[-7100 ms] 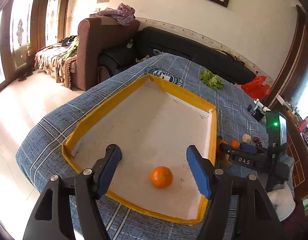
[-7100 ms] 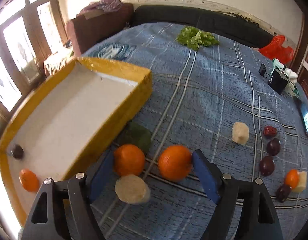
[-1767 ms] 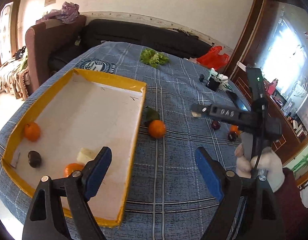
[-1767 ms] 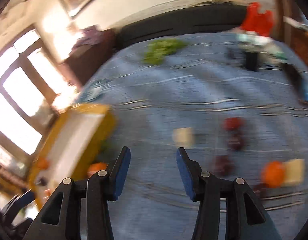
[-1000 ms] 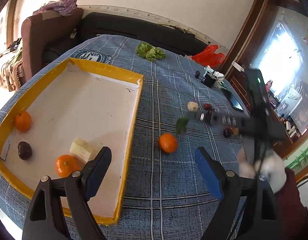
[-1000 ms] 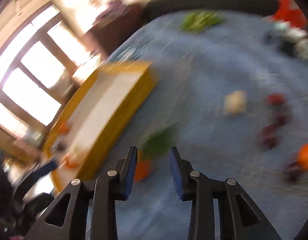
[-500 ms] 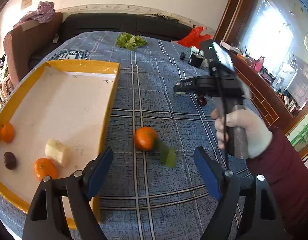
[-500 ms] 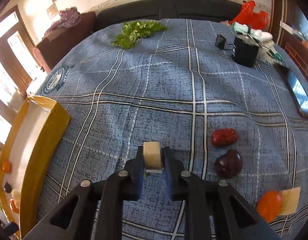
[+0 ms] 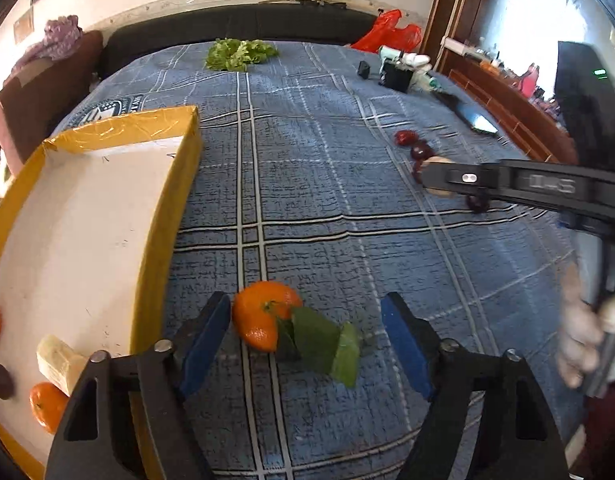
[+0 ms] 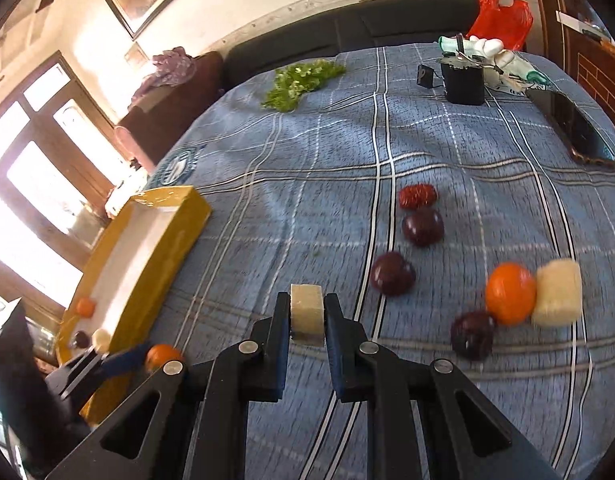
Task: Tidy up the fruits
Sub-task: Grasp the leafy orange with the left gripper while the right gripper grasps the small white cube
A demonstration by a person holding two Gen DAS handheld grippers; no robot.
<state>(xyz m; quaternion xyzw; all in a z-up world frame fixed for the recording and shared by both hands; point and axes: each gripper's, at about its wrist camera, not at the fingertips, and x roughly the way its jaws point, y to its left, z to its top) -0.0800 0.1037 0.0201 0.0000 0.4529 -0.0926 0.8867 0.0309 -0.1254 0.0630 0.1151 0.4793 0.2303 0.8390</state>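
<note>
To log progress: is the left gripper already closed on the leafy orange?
No, the left gripper stands open around the round orange with green leaves on the blue plaid cloth.

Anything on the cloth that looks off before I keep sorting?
One oddity: a loose green leaf lies against the orange between the open left gripper jaws; closing may pinch leaf too. Otherwise nothing stands out; the right gripper grips a pale chunk.
</note>
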